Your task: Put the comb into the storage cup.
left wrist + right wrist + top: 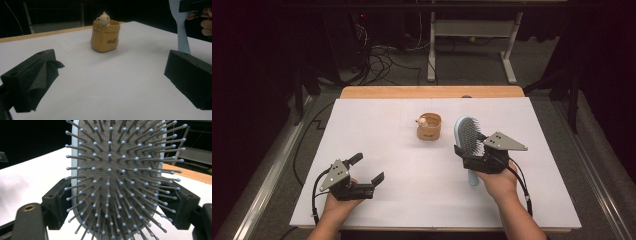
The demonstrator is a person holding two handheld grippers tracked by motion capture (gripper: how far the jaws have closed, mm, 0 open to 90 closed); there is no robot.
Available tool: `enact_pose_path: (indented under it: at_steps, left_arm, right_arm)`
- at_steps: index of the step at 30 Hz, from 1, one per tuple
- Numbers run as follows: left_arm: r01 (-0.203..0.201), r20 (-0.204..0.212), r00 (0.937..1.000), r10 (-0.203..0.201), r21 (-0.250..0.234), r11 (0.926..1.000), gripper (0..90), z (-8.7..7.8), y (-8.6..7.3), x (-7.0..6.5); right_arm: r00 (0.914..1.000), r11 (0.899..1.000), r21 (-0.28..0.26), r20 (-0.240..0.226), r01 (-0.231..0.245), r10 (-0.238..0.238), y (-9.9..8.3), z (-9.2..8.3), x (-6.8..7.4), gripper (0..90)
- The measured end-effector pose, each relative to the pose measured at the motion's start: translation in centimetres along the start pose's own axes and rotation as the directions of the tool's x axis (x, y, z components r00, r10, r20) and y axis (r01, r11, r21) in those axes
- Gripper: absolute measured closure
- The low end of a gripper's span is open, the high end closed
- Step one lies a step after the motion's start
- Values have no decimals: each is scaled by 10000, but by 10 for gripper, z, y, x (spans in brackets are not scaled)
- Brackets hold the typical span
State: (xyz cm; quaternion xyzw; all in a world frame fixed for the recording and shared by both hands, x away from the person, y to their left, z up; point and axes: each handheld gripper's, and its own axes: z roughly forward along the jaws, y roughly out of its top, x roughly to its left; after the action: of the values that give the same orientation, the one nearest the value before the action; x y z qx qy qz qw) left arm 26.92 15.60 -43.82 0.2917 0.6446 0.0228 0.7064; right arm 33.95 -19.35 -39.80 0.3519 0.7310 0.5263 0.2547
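Note:
A light blue paddle hairbrush point(467, 135) with a grey bristle pad stands up off the white table, its handle point(473, 178) pointing down toward the person. My right gripper point(476, 150) is shut on the brush at the edges of its head; in the right gripper view the bristle pad point(117, 177) fills the space between the two black jaws. My left gripper point(369, 170) rests low at the front left, open with nothing between its fingers point(32, 80). A small tan bag-shaped pot point(429, 126) with a little bear figure on its rim point(103, 18) stands in the middle of the table.
The white table top point(387, 150) has a wooden strip point(432, 92) along its far edge. Beyond it, on the dark floor, lie cables point(382, 60) and the legs of a white stand point(472, 30). In the left gripper view the brush handle point(182, 35) hangs at the right.

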Motion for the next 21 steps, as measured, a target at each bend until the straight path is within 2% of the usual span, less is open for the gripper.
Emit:
enact_pose_path:
  at_steps: [3,6,12,21]
  left_arm:
    - [-61,-61,10000,61,-16,10000,3,1,-1,1]
    - [-115,-129,9999,115,12,9999,3,2,-2,1]
    - [-172,-152,9997,172,9,9999,3,5,-2,-3]
    - [-277,-195,9994,274,-157,9995,3,17,3,-17]
  right_arm:
    - [10000,9996,-275,-1,43,-43,-3,-3,1,206]
    - [9999,9982,-583,-87,-144,139,-9,-6,1,206]
    - [9997,9980,-603,-132,-195,187,-12,-7,1,206]
    - [10000,9952,-974,-10,-63,62,-7,-13,1,206]
